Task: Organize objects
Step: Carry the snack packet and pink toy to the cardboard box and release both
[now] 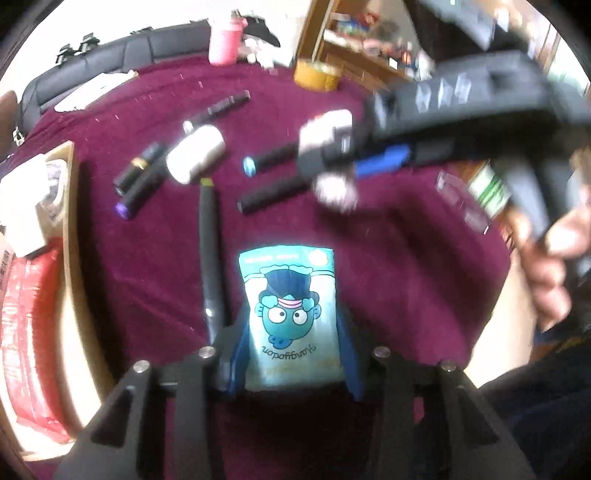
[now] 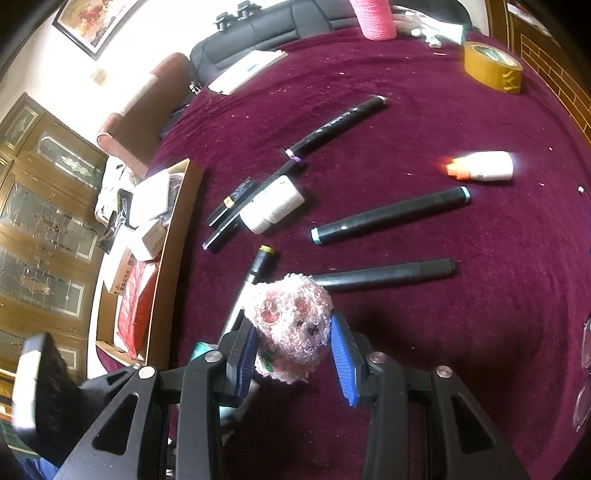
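A teal packet [image 1: 288,288] printed with a cartoon face stands between the blue pads of my left gripper [image 1: 291,332], which is shut on it low over the maroon cloth [image 1: 388,258]. My right gripper [image 2: 291,325] is shut on a pink fuzzy plush toy [image 2: 291,310]. In the left wrist view that gripper [image 1: 332,166] is blurred at the upper right, with the plush [image 1: 334,190] hanging from it. Several black markers lie on the cloth: one [image 1: 210,258] just left of the packet, others [image 2: 391,216] [image 2: 384,275] beyond the plush.
A white bottle [image 2: 273,205] lies among the markers, and a small orange-capped bottle [image 2: 480,166] lies to the right. A tape roll [image 2: 493,66] and a pink cone [image 2: 373,18] stand at the far edge. An open cardboard box [image 2: 177,229] of packages borders the left side.
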The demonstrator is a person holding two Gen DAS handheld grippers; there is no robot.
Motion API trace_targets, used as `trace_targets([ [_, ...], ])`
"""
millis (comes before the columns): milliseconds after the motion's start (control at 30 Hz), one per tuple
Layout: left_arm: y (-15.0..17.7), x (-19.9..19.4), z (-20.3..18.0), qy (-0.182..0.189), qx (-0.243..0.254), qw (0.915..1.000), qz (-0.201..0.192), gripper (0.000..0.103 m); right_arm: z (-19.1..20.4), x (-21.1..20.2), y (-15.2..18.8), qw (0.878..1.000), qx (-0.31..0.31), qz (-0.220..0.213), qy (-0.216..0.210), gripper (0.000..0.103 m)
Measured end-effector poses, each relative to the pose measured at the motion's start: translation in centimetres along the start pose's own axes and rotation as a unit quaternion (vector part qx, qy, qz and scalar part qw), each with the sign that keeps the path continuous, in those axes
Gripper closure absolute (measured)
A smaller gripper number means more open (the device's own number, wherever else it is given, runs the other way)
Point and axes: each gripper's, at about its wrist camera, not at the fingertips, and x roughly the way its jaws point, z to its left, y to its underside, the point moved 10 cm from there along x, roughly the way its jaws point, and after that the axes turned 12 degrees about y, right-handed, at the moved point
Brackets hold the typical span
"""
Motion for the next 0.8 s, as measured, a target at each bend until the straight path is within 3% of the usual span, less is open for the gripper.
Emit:
trace_targets([
  [200,-1.7,-3.9,1.2,0.005,-0.030,0.9974,-0.065,0.062,3.2,0.1,0.0,0.999,-0.032,-0.001,-0.007,0.061],
  [500,-0.9,-10.8,7.4,-0.060,-0.082,0.9867,-0.127,0.062,10.7,0.5,0.6,0.994,-0.108,0.006,-0.030,0.060],
  [800,3.0,-17.6,15.0,-0.140,-0.149,0.9654,-0.161,0.061,18.2,1.3,2.3,0.980,-0.193,0.016,-0.051,0.060],
])
